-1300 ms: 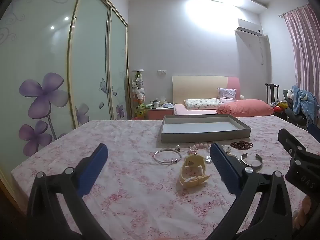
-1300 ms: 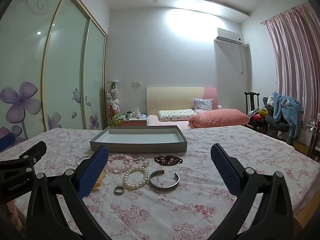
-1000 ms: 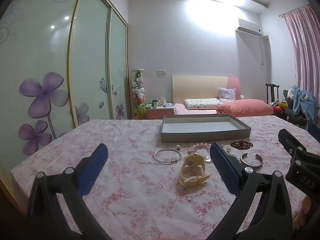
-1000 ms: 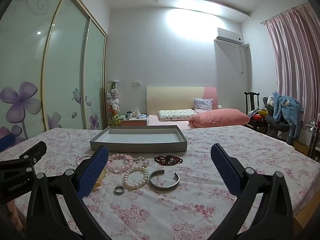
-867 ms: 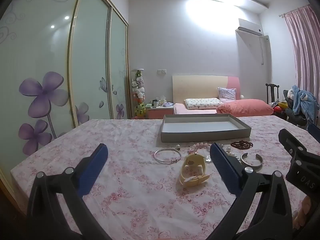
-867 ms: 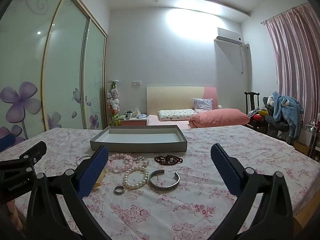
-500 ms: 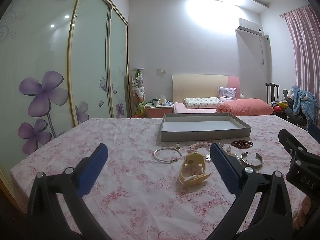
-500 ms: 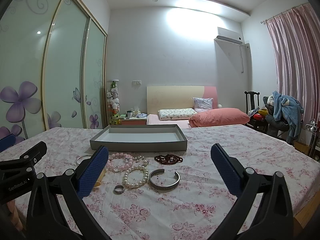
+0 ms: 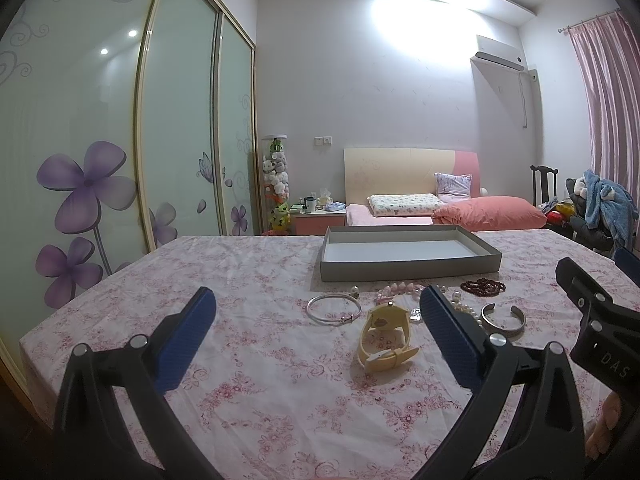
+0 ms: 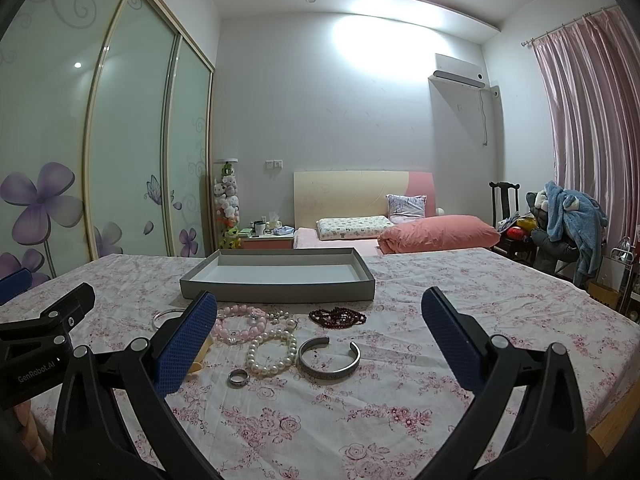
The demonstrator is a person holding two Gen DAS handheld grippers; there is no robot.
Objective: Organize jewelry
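Jewelry lies on a floral tablecloth in front of a shallow grey tray [image 9: 408,270] [image 10: 276,286]. A cream watch [image 9: 385,338], a thin silver bangle [image 9: 334,309] and a silver cuff [image 9: 503,317] [image 10: 329,358] show in the left wrist view. The right wrist view adds a pearl bracelet [image 10: 272,354], a pink bead bracelet [image 10: 239,326], a dark red bead string [image 10: 338,317] and a ring [image 10: 238,379]. My left gripper [image 9: 316,332] is open, short of the watch. My right gripper [image 10: 320,332] is open, just before the cuff and pearls. Neither holds anything.
The table's left edge [image 9: 28,344] runs close to sliding wardrobe doors [image 9: 120,160] with purple flowers. Behind the table stand a bed [image 10: 392,236] and a nightstand [image 10: 266,242]. A chair piled with clothes [image 10: 568,216] is at the right by pink curtains.
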